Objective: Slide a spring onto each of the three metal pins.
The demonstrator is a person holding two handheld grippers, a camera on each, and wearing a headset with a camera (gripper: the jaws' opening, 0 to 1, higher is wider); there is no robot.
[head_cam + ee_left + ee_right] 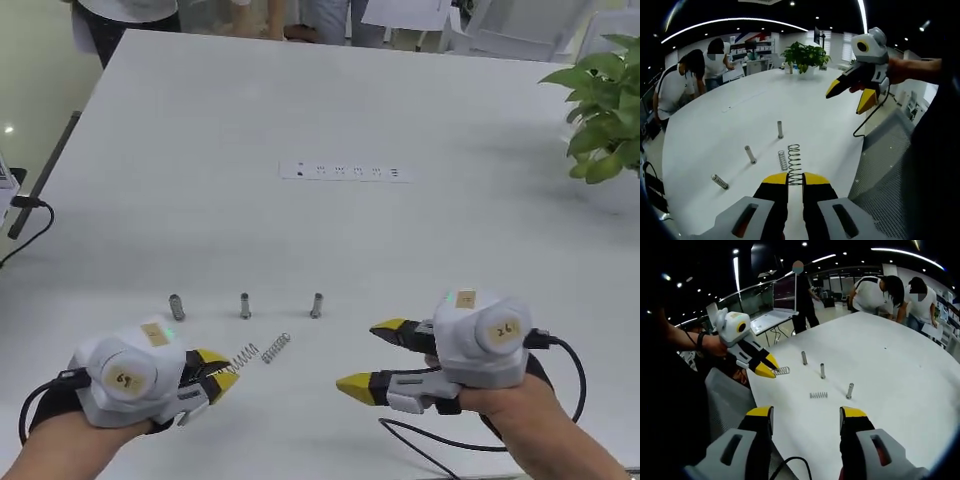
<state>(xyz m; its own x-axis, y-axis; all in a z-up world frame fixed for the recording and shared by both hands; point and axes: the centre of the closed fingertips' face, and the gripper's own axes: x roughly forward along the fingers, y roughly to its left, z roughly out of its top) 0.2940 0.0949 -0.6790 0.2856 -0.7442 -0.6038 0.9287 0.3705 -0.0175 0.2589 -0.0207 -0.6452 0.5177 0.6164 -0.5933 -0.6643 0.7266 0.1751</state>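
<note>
SECOND SPRING IN HAND: The left gripper, low at the near edge of the white table and lying almost flat, points forward and to the right. Its jaws are drawn nearly together on the near end of the held spring, which sticks out from the tips toward the row of pins. Opposite, the right gripper is turned inward to the left, jaws spread wide and carrying nothing. A loose spring lies on the table just beside the held one, short of the pins. Beyond them three metal pins stand upright in a row. The first pin, nearest the left gripper, looks ribbed and thicker, seemingly sleeved with a spring already. The middle pin and the third pin look bare, so by that reading one of three is done. The next move likely calls for lifting the held spring, tipping it upright and lining its open end squarely over a bare pin, where the empty gripper could steady the coil. Farther off sit a socket strip and a potted plant
</note>
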